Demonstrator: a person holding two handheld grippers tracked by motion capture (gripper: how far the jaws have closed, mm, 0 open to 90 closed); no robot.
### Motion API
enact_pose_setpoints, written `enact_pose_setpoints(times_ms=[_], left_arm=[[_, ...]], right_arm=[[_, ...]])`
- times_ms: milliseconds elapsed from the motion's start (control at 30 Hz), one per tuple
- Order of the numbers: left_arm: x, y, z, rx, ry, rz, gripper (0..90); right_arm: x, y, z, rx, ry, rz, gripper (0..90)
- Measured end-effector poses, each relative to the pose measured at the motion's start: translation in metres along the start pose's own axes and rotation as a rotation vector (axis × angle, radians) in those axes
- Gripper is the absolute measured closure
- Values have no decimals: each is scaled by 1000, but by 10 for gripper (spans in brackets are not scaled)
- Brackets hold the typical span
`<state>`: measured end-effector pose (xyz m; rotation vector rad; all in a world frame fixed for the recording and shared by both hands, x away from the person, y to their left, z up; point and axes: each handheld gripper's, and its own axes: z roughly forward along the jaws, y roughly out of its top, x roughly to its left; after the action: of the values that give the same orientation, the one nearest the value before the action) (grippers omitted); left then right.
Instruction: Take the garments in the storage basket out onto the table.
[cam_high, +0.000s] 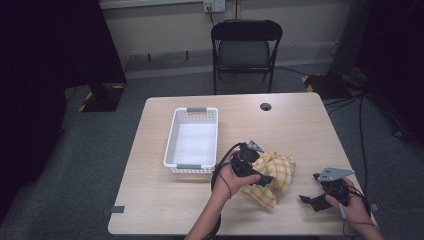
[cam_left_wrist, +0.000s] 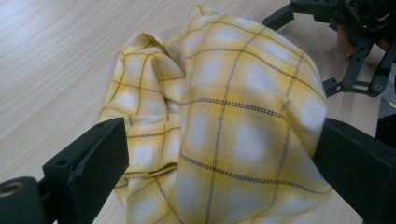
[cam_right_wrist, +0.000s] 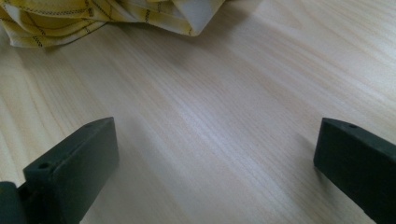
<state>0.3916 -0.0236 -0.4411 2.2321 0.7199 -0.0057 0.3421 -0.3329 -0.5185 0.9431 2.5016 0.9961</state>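
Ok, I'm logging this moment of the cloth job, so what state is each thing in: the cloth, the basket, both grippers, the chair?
Yellow checked fabric cloth: crumpled in a heap on the table, between the left gripper's jaws.
White plastic lattice basket: upright, nothing in it.
Left gripper: jaws wide, either side of the cloth.
Right gripper: open, over bare light wooden table.
Black folding chair: unfolded, unoccupied.

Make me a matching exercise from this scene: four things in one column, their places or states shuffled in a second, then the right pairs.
1. yellow checked cloth
2. white basket
3. right gripper
4. black chair

a. on the floor beyond the table
b. crumpled, between the left gripper's jaws
c. empty, on the table left of the cloth
d. jaws wide open over bare tabletop

Pairs: 1-b, 2-c, 3-d, 4-a
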Motion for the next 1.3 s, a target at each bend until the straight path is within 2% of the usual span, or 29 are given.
enact_pose_setpoints(times_ms=[233,367,700,1300], left_arm=[[-1,-4,-8,-20,-21,3,32],[1,-7,-11,-22,-14,-8,31],[1,-14,-17,-19,6,3,31],[5,-26,-23,-31,17,2,32]], right_arm=[[0,0,0,0,0,0,0],[0,0,0,0,0,0,0],[0,0,0,0,0,0,0],[0,0,0,0,0,0,0]])
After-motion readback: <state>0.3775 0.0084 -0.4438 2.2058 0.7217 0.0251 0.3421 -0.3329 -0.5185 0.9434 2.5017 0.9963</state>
